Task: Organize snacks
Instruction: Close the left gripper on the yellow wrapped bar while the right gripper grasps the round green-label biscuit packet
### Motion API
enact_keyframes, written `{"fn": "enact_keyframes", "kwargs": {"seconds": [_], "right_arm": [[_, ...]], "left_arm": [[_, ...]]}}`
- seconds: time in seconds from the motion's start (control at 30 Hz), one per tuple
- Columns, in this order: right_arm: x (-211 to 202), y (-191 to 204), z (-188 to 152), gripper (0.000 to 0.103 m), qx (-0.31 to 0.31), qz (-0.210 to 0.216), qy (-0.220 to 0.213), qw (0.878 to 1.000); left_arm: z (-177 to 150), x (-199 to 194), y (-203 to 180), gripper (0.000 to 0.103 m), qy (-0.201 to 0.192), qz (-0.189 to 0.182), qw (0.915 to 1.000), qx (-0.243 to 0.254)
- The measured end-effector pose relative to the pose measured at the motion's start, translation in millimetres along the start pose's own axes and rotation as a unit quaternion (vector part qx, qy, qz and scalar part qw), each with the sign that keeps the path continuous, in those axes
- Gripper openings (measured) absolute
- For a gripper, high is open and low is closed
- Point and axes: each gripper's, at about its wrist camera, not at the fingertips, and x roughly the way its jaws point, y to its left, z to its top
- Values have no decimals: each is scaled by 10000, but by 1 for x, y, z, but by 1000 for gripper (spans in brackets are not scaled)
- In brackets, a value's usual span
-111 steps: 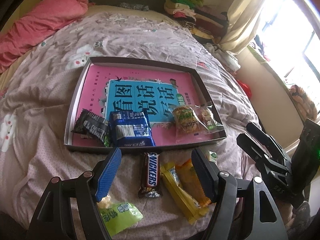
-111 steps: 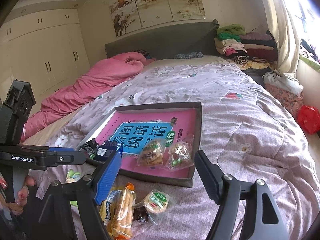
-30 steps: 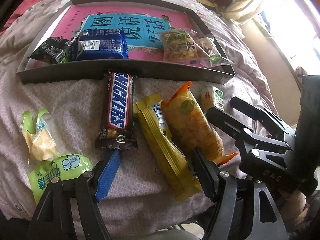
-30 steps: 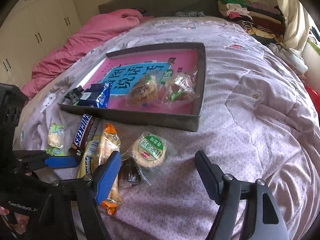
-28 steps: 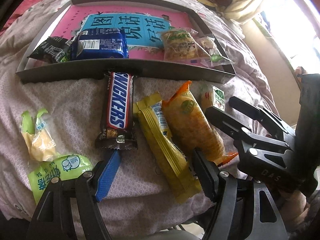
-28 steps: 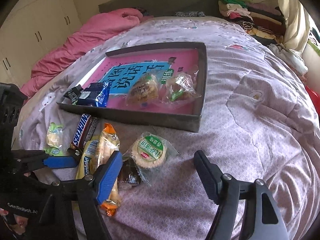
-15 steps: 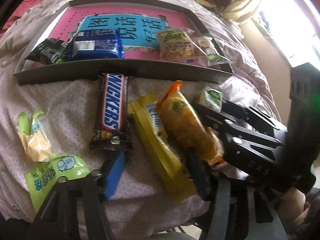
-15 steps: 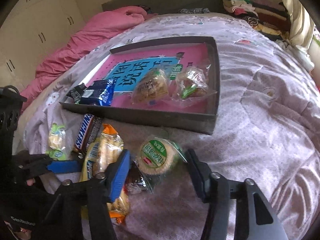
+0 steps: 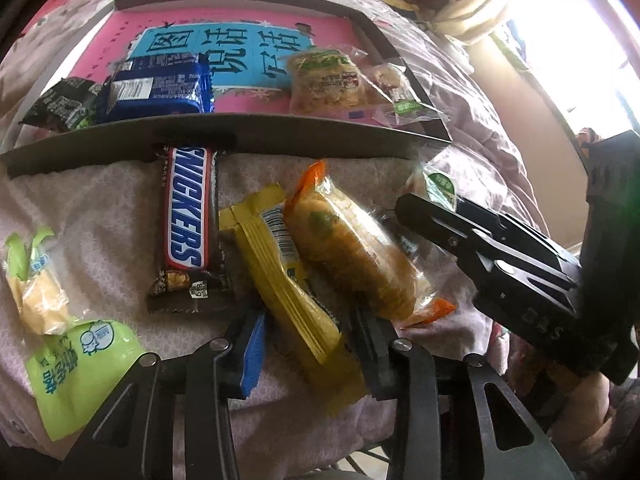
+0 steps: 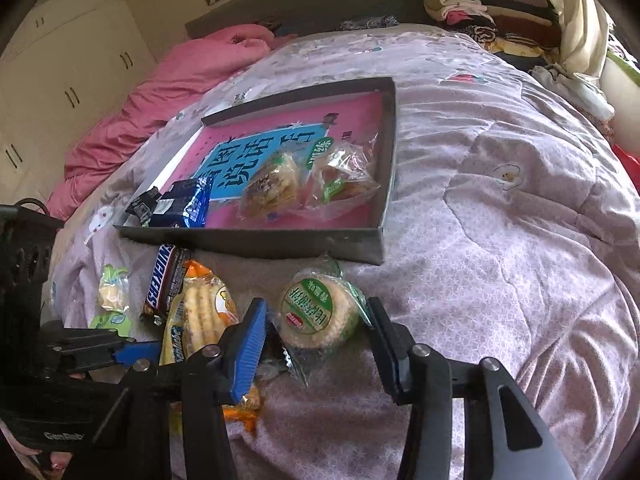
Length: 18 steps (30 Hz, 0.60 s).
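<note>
Loose snacks lie on the bedspread in front of a grey tray (image 9: 280, 136) with a pink floor. My left gripper (image 9: 308, 332) is low over a long yellow packet (image 9: 288, 280); its jaws are closing with the packet's near end between them, and a gap shows on the blue-pad side. A Snickers bar (image 9: 186, 224) lies to its left and an orange-ended biscuit packet (image 9: 352, 248) to its right. My right gripper (image 10: 316, 332) is closing on a round green-labelled cracker packet (image 10: 316, 312), both pads against its wrapper.
In the tray (image 10: 280, 246) lie a blue packet (image 9: 156, 88), a black packet (image 9: 60, 108) and two clear cracker bags (image 9: 328, 84). A green candy wrapper (image 9: 80, 360) and a yellow sweet (image 9: 36, 296) lie far left. Pink quilt (image 10: 168, 92) behind.
Both grippers dropped from above the tray to the loose snacks. Their jaws then narrowed, the left around the yellow packet, the right onto the round cracker packet.
</note>
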Motion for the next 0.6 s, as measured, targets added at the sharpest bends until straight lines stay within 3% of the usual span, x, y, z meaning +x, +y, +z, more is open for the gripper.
{"fn": "enact_keyframes", "kwargs": {"seconds": [0.17,0.6], "right_arm": [[-4,0,0,50,48,32,-27,10000],[-29,7,7,49,-80,27,-512,9987]], "left_arm": [[3,1,9,21,-34,-42,9999,-130],[0,-25,1,17,-144,-260,9995,133]]}}
